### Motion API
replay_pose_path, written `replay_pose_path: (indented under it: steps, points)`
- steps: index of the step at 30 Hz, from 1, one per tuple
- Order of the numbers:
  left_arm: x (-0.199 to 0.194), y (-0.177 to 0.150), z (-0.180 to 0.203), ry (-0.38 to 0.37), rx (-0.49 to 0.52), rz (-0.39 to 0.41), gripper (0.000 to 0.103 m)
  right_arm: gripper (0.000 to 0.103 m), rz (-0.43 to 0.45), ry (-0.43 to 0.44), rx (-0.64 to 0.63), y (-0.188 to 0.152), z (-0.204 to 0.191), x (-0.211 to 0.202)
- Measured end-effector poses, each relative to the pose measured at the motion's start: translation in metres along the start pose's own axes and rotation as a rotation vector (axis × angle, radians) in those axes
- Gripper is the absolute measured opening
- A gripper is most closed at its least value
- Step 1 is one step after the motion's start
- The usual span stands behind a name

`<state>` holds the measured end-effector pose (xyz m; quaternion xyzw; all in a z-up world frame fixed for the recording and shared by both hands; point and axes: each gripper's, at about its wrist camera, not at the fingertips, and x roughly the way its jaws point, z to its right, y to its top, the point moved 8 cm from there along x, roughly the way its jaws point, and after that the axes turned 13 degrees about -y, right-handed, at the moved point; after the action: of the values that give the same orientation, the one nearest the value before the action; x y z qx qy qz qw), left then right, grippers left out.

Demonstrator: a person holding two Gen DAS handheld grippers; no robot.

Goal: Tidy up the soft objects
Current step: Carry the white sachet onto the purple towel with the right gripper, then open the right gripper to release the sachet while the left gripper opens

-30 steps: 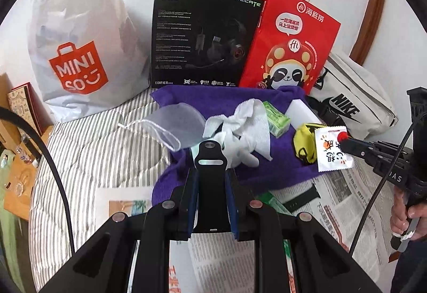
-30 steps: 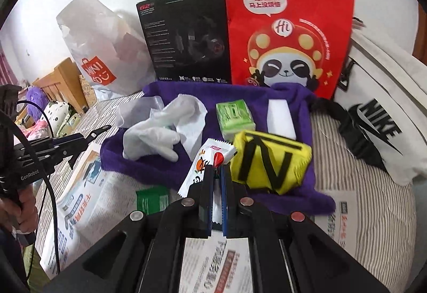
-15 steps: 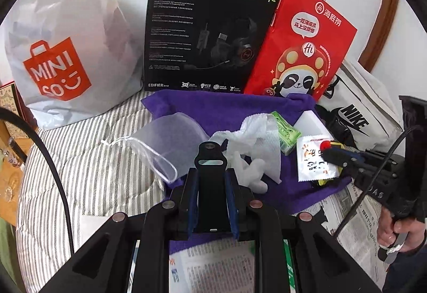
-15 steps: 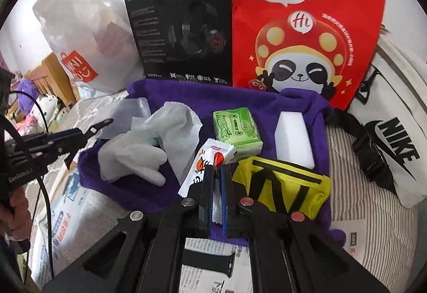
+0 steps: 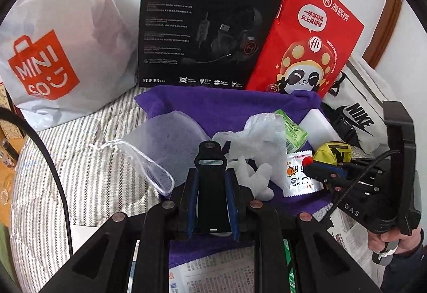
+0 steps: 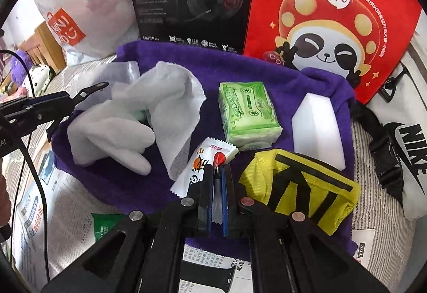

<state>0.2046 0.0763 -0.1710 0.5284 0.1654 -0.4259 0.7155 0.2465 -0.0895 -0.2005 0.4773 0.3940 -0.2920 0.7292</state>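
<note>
The right gripper (image 6: 217, 173) is clamped on a white snack sachet (image 6: 198, 162), pinching it by one edge so that the packet hangs just over the purple towel (image 6: 240, 71), between the white glove (image 6: 112, 133) and the yellow pouch (image 6: 301, 183). The left gripper (image 5: 210, 159) grasps a flat black object, possibly a watch strap, whose rounded end projects past its fingertips; its identity cannot be confirmed. It hovers near the mouth of the translucent mesh drawstring bag (image 5: 165, 135), which lies half on the towel and half on the striped bedding (image 5: 80, 181). Judgement: the step in hand is carrying the sachet toward its resting place, not yet released. The green tissue pack (image 6: 248, 114) and white sponge block (image 6: 317, 127) lie untouched on the towel. The next move calls for lowering the sachet clear of the glove and opening the jaws only once it rests flat.
</note>
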Motion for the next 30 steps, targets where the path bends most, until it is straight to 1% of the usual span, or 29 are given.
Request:
replay_pose_path:
  steps: [3, 5, 9, 11, 12, 14, 15, 19, 22, 30]
  points:
    - [0.007, 0.0, 0.0, -0.006, -0.006, -0.009, 0.02, 0.007, -0.005, 0.007, -0.002, 0.0, -0.001, 0.001]
    - [0.014, 0.0, -0.002, 0.009, -0.005, -0.02, 0.02, 0.011, -0.02, 0.007, -0.009, -0.001, -0.001, 0.004]
    - [0.022, -0.003, -0.005, 0.017, -0.009, -0.033, 0.02, 0.013, -0.022, 0.023, -0.004, -0.002, 0.0, 0.005]
    - [0.024, -0.005, -0.007, 0.035, 0.004, -0.042, 0.02, 0.022, -0.014, 0.022, -0.012, -0.002, -0.002, 0.002]
    - [0.024, -0.006, -0.008, 0.039, 0.006, -0.046, 0.02, 0.024, -0.003, 0.018, -0.016, -0.001, -0.002, 0.0]
    - [0.026, -0.007, -0.009, 0.037, 0.004, -0.05, 0.02, 0.032, 0.006, 0.02, -0.017, 0.0, -0.003, -0.004]
    - [0.027, -0.008, -0.01, 0.038, 0.002, -0.055, 0.02, 0.034, 0.006, 0.024, -0.016, 0.0, -0.003, -0.005]
    - [0.031, -0.011, -0.013, 0.047, 0.004, -0.07, 0.02, 0.035, 0.019, 0.027, 0.0, 0.002, -0.001, -0.011]
    - [0.032, -0.013, -0.015, 0.045, 0.003, -0.075, 0.02, 0.042, 0.033, 0.026, 0.019, 0.003, 0.002, -0.019]
    - [0.035, -0.014, -0.016, 0.043, -0.005, -0.087, 0.021, 0.042, 0.083, 0.042, 0.083, 0.001, 0.018, -0.053]
